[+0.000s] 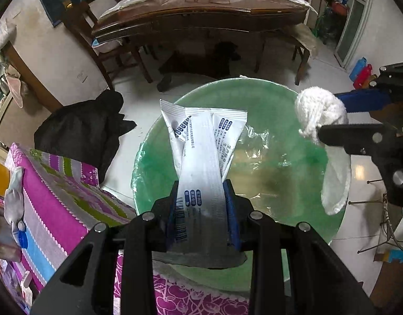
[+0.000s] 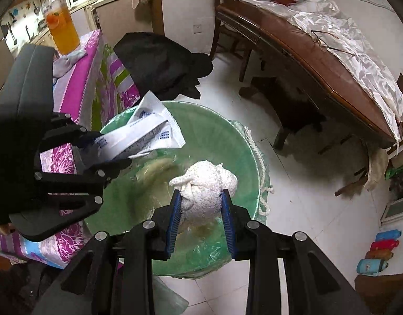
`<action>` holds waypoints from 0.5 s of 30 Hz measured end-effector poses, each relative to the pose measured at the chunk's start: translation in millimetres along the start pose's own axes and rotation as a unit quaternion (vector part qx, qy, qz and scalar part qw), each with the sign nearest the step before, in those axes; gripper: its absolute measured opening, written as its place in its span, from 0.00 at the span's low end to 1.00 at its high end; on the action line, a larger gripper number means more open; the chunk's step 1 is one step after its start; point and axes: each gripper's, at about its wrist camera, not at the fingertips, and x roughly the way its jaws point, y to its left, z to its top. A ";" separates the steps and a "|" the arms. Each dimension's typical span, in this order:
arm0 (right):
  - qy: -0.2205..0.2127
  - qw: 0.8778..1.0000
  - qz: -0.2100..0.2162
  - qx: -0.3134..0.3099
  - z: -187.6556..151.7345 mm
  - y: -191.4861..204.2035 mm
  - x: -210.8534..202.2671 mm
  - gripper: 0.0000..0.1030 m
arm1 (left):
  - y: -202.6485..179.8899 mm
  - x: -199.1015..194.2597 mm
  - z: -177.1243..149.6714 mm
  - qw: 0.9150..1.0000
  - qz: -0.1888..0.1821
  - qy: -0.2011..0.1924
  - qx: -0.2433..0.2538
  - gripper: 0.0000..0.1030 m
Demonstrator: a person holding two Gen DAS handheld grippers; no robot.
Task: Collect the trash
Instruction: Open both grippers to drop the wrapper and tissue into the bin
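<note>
My left gripper [image 1: 202,197] is shut on a bunch of white sachet wrappers [image 1: 201,141] with blue print, held over the green bin [image 1: 159,162] lined with a clear bag. My right gripper [image 2: 201,197] is shut on a wadded white cloth [image 2: 204,181], also over the bin [image 2: 227,136]. In the left wrist view the right gripper [image 1: 330,115] holds the cloth [image 1: 319,110] at the bin's right rim. In the right wrist view the left gripper [image 2: 117,155] holds the wrappers [image 2: 149,131] at the bin's left rim.
A table with a purple striped cloth [image 1: 57,183] stands left of the bin, with a bottle of orange drink [image 2: 62,23] on it. A black garment [image 1: 88,126] hangs beside it. A wooden table [image 2: 306,60] with plastic sheeting stands beyond on white tile floor.
</note>
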 end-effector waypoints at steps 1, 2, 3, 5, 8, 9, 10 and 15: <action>-0.002 1.000 -0.002 -0.002 -0.2 -0.4 0.4 0.30 | -1.2 -1.9 0.7 1.000 0.001 -0.004 0.000 0.30; -0.005 1.000 -0.003 -0.003 -0.1 -0.4 -0.2 0.34 | -1.5 -2.8 1.3 1.000 0.003 -0.007 0.001 0.33; -0.009 1.000 -0.006 -0.003 0.8 -0.2 -0.8 0.40 | -3.9 -3.9 1.2 1.000 0.004 -0.008 -0.001 0.37; -0.020 1.000 -0.018 -0.002 3.1 -1.0 -2.6 0.42 | -2.1 -6.8 0.2 1.000 0.018 -0.016 -0.009 0.56; -0.021 1.000 -0.017 -0.001 3.7 -1.4 -3.7 0.42 | -0.4 -7.5 0.0 1.000 0.018 -0.015 -0.015 0.56; -0.019 1.000 -0.018 -0.001 3.1 -0.5 -2.9 0.42 | -0.3 -7.5 -0.2 1.000 0.018 -0.014 -0.016 0.56; -0.017 1.000 -0.018 -0.001 2.9 -1.6 -2.0 0.42 | -0.7 -7.7 -0.4 1.000 0.019 -0.015 -0.015 0.56; -0.011 1.000 -0.023 0.000 -0.9 -3.7 2.7 0.41 | -4.4 -6.1 -1.6 1.000 0.023 -0.014 -0.009 0.56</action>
